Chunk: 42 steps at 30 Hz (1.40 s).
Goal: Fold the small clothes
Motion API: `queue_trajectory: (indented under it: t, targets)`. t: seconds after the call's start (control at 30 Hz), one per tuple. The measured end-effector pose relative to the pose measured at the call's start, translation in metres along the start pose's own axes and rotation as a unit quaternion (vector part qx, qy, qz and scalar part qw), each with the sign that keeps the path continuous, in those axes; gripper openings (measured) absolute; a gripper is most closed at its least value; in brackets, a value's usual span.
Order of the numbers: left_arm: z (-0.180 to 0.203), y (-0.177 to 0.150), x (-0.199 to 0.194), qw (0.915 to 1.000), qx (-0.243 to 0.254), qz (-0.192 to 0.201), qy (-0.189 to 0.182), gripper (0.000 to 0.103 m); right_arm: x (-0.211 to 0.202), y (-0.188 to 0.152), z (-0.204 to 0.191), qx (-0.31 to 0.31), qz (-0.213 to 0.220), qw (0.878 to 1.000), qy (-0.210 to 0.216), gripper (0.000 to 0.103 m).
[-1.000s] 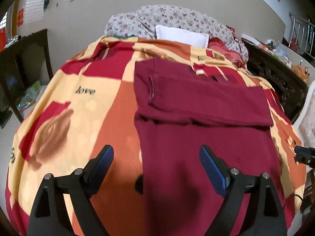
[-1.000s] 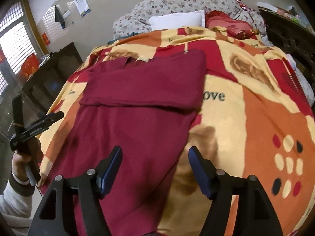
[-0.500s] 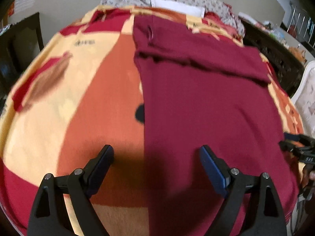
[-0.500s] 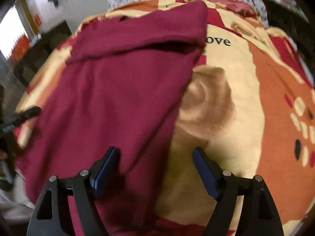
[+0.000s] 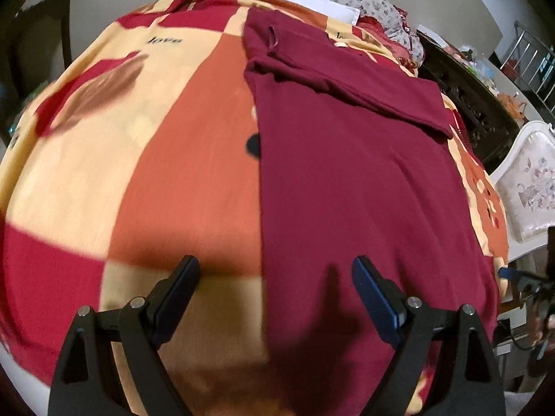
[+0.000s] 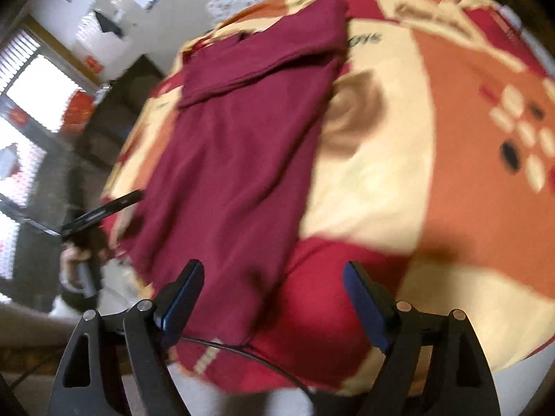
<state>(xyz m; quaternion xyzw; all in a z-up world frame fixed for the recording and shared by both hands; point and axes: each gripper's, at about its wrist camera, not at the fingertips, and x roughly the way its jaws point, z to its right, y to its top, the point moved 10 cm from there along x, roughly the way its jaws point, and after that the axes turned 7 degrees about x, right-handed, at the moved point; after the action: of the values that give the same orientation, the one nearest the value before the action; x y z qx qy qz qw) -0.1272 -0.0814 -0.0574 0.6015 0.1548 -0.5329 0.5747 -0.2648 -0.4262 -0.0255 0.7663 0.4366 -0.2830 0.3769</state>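
Observation:
A dark red garment point(image 5: 353, 159) lies flat on the bed, its far part folded across itself into a band. My left gripper point(image 5: 275, 287) is open and empty, low over the garment's near left edge, which runs between its fingers. In the right wrist view the same garment point(image 6: 236, 145) runs from the near bed edge to the far side. My right gripper point(image 6: 272, 291) is open and empty over the garment's near right corner at the bed's edge. The right gripper also shows in the left wrist view point(image 5: 520, 277) at the far right.
A patterned red, orange and cream blanket point(image 5: 131, 159) covers the bed. A white pillow point(image 5: 312, 0) and floral bedding lie at the head. A dark carved cabinet point(image 5: 464, 93) and a white chair point(image 5: 530, 187) stand to the right. A black cable point(image 6: 242, 353) hangs below the bed edge.
Both grippers have moved down and closer to the garment's near end. The right wrist view has tilted and now reaches the bed's front edge. Both stay open.

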Motion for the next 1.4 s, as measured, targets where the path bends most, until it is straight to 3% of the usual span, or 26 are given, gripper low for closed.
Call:
queue_trajectory:
  t: [0.2,0.4,0.67,0.97,1.27,1.33,1.4]
  targets:
    - [-0.002,-0.022,-0.013,0.9999,-0.01,-0.007,-0.004,0.091,0.026,-0.029,-0.013,-0.006,-0.013,1.0,0.02,0.088]
    - [0.0,-0.032,-0.012,0.9995,-0.023,-0.007,-0.02,0.099,0.026,-0.028,-0.024,0.002,-0.006,0.998,0.061,0.089]
    - [0.01,-0.038,-0.007,0.9999,-0.004,-0.017,0.0,0.103,0.039,-0.028,-0.036,0.012,-0.003,0.994,0.11,0.093]
    - [0.015,-0.042,-0.001,0.9978,0.043,-0.034,0.038,0.103,0.042,-0.022,-0.042,0.014,0.002,0.993,0.12,0.094]
    - [0.02,-0.043,-0.003,0.999,0.036,-0.021,0.017,0.102,0.041,-0.025,-0.042,0.003,0.009,0.992,0.128,0.09]
    - [0.024,-0.044,-0.005,0.9992,0.036,-0.015,0.002,0.093,0.042,-0.026,-0.043,-0.004,0.01,0.991,0.132,0.082]
    - [0.027,-0.043,-0.008,0.9989,0.045,-0.011,0.004,0.067,0.042,-0.026,-0.043,-0.004,0.011,0.99,0.14,0.066]
